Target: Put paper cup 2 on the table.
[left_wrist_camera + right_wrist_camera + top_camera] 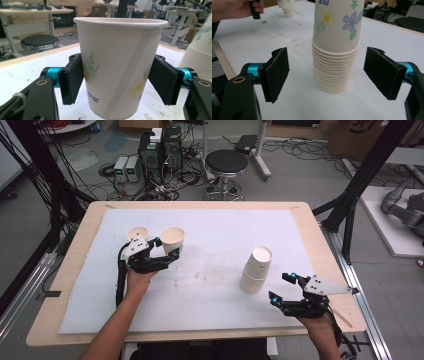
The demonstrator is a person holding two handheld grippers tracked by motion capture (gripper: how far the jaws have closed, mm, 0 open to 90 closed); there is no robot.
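An upright paper cup (pixel 172 239) (pixel 117 57) with a flower print sits between the pads of my left gripper (pixel 167 248) (pixel 117 82), which is shut on its sides. Whether its base touches the mat I cannot tell. A second upright cup (pixel 136 233) (pixel 287 8) stands just left of it. A stack of several upside-down cups (pixel 256 269) (pixel 336 50) stands at the right of the mat. My right gripper (pixel 279 286) (pixel 330 73) is open just in front of the stack, one pad on each side and neither touching it.
A white mat (pixel 215 285) covers the wooden table (pixel 82 235). A black stool (pixel 226 162), computer boxes (pixel 160 150) and cables sit on the floor beyond the far edge. Black frame posts (pixel 350 195) stand at the right.
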